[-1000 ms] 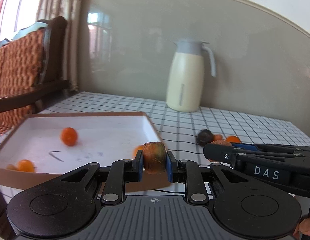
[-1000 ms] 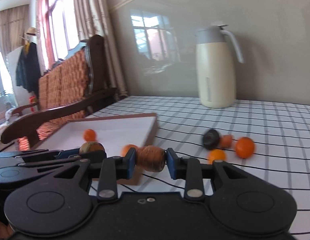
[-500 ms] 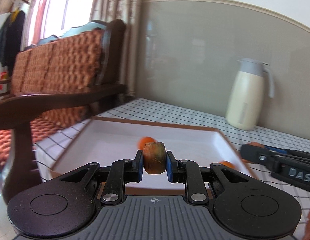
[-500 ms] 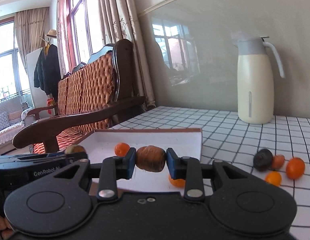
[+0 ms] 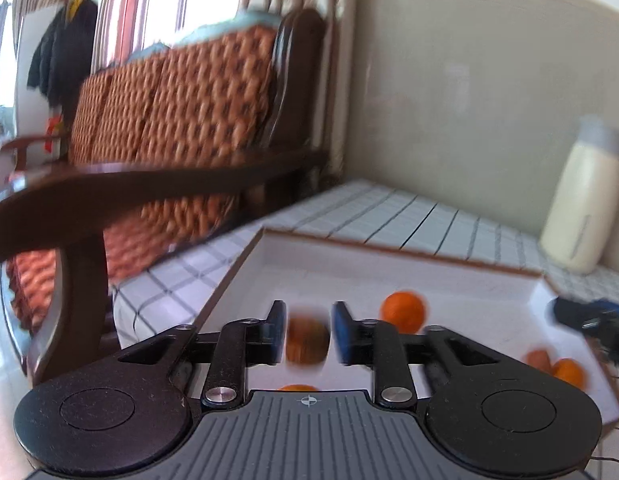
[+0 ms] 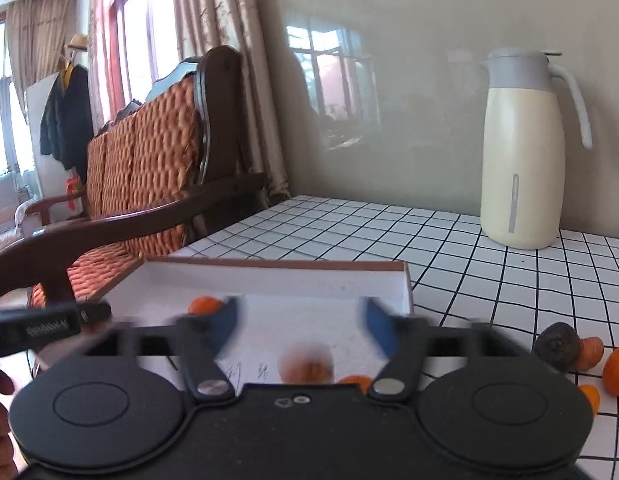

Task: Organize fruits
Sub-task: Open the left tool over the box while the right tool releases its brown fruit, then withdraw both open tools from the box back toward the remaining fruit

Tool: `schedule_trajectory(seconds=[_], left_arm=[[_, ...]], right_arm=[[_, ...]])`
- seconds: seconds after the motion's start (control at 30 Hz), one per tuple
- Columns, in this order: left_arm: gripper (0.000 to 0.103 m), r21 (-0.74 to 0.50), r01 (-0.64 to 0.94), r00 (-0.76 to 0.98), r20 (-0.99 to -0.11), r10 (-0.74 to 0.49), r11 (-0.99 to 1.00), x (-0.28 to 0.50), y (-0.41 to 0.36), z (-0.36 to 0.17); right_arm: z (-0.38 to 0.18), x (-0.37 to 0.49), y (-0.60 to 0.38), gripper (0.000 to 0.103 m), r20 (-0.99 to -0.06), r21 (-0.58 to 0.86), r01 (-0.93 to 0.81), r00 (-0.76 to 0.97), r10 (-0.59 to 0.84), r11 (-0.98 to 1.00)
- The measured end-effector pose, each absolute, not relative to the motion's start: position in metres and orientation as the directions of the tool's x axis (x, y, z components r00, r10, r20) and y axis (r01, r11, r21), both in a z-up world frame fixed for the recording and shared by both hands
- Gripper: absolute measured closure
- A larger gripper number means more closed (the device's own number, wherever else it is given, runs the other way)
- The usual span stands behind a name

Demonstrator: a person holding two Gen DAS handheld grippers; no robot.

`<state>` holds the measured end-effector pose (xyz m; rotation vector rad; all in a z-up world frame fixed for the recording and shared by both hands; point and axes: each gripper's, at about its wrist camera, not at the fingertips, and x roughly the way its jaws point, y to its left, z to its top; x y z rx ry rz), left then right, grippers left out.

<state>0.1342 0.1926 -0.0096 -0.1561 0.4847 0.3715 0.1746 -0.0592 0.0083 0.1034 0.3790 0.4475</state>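
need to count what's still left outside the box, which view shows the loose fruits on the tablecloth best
The right wrist view. The loose fruits lie sharp at its right edge on the checked tablecloth: a dark one, a reddish one and two orange ones, beside the white box. The left wrist view is blurred and shows only fruit inside the box.

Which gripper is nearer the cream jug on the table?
Right. The right gripper, jaws opening around a loose brown fruit, is at the box's edge nearer the jug. The left gripper, jaws opening around an orange-brown fruit, sits beyond it, farther from the jug.
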Motion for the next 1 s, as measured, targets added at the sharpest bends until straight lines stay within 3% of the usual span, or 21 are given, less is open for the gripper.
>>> schedule_trajectory(seconds=[0.07,0.1,0.13,0.23,0.47,1.0], left_arm=[[0.006,-0.102,-0.429,0.819,-0.464,0.338,0.898,0.128,0.197,-0.005],[0.003,-0.112,-0.429,0.839,-0.418,0.350,0.896,0.121,0.194,-0.001],[0.001,-0.101,-0.425,0.848,-0.393,0.356,0.900,0.117,0.191,0.003],[0.000,-0.066,-0.411,0.857,-0.368,0.360,0.909,0.112,0.182,0.011],[0.000,-0.033,-0.355,0.867,-0.386,0.316,0.934,0.108,0.164,0.010],[0.000,0.013,-0.313,0.876,-0.382,0.294,0.950,0.104,0.132,0.011]], right_arm=[[0.013,0.163,-0.070,0.021,-0.284,0.197,-0.394,0.854,0.437,0.898],[0.015,0.160,-0.075,0.017,-0.262,0.202,-0.392,0.861,0.435,0.897],[0.016,0.155,-0.080,0.009,-0.242,0.210,-0.390,0.868,0.434,0.897],[0.020,0.153,-0.092,0.006,-0.202,0.238,-0.396,0.873,0.444,0.887],[0.021,0.157,-0.102,0.006,-0.214,0.287,-0.411,0.853,0.476,0.865],[0.023,0.140,-0.123,0.006,-0.203,0.241,-0.384,0.878,0.433,0.891]])
